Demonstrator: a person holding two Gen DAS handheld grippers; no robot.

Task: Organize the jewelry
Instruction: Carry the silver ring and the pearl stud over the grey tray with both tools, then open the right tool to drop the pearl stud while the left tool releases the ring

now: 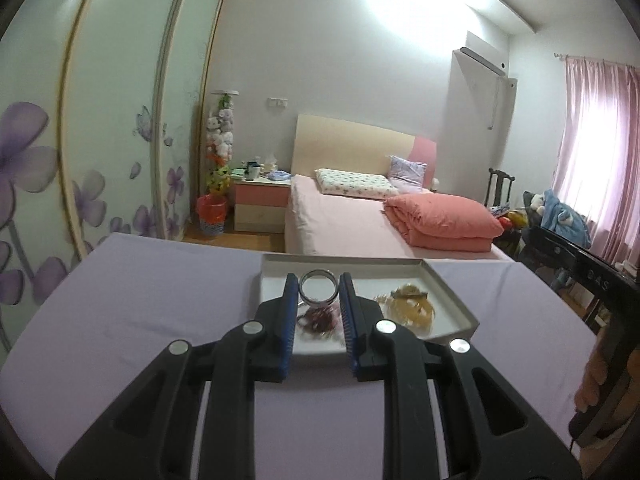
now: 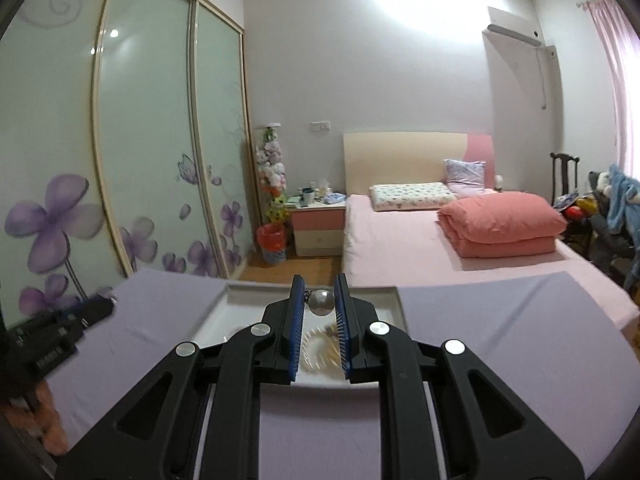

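Now, left wrist view: left tool [image 1: 319, 286] nearly closed, blue pads pinching a silver ring-shaped bangle [image 1: 319, 288] between the tips, held up over the white tray [image 1: 448, 280]. Below, inside that tray, a reddish tangle of jewelry [image 1: 320, 318] near the left side and a golden, blurred piece [image 1: 408, 304] toward the right. Tray sitting at the far edge of the lavender-covered tabletop [image 1: 140, 300]. Off at the right edge, a hand [image 1: 600, 384] on a black handle. Beyond the tabletop, a pink bed [image 1: 360, 220] with a folded coral quilt [image 1: 444, 220].

Over to the right wrist view: right tool [image 2: 320, 300] almost shut, pads clamped on a small silver ball-like pendant [image 2: 321, 303], a short bit of chain showing at its upper left. Underneath, same tray [image 2: 224, 312] at the tabletop's far edge, golden piece [image 2: 324, 344] smeared by motion blur directly below the pads. Left tool [image 2: 96, 306] poking in from the left edge over the tabletop [image 2: 500, 340].
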